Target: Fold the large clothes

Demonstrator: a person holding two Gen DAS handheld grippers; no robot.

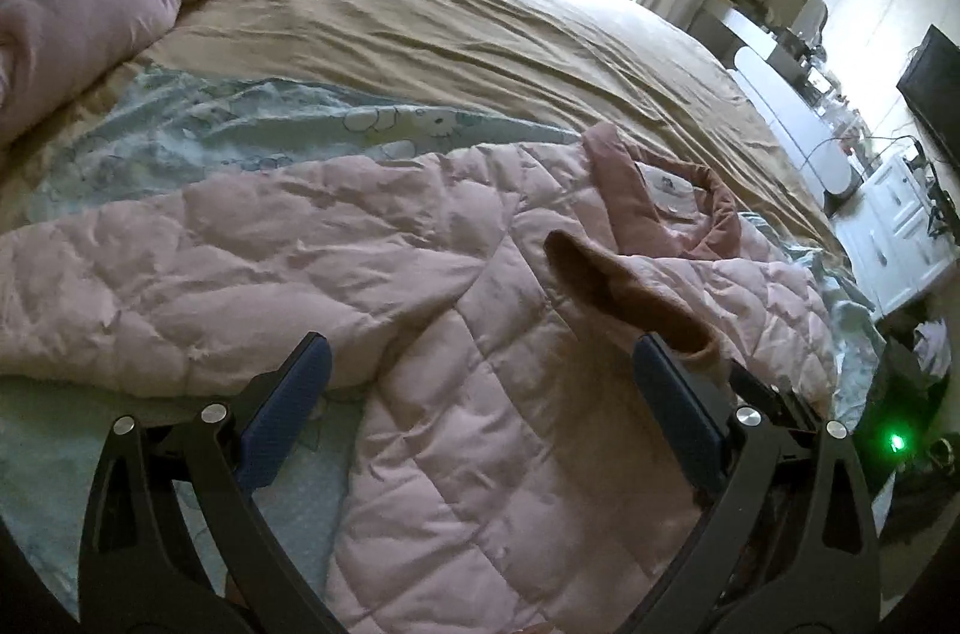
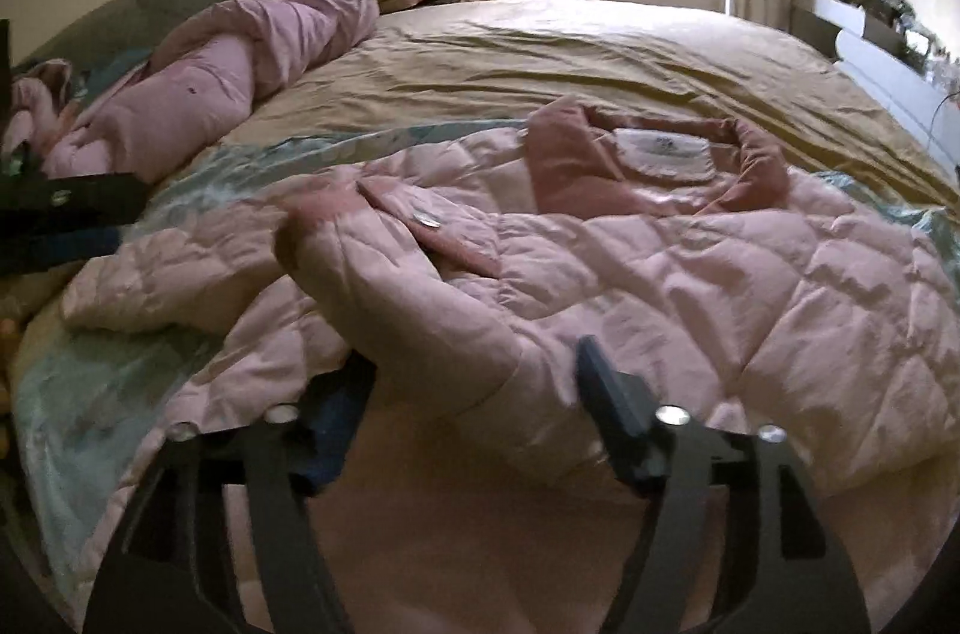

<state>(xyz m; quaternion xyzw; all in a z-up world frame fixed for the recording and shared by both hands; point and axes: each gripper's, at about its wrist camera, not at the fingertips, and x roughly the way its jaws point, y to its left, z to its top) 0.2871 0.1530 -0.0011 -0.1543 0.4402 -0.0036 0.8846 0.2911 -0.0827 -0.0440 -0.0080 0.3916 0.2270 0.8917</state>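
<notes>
**Pink jacket spread on the bed, one sleeve crossing the body**

Nearest in the left wrist view, the left gripper (image 1: 474,382) hovers over the quilted pink jacket (image 1: 468,364) with its jaws spread wide and nothing between them; I judge it is free to reach for cloth, perhaps the near sleeve (image 1: 180,286) that lies stretched out to the left.

In the right wrist view, the right gripper (image 2: 474,382) sits low on the jacket (image 2: 720,286). Its fingers stand well apart, and a fold of sleeve (image 2: 420,310) bulges up between them. Whether the pads are pinching that fold or only straddling it I cannot tell, since cloth hides the left finger's tip. The sleeve runs across the jacket's front, which looks like the first fold inward.

Farther on, the collar (image 2: 660,154) lies open with its white label up, so the jacket rests with its lining partly showing. Under it lies a pale blue printed sheet (image 1: 240,118), and beyond that the tan bedspread (image 2: 600,58). A bundled pink duvet (image 2: 252,52) is pushed to the far left, likely to leave room for folding.
</notes>
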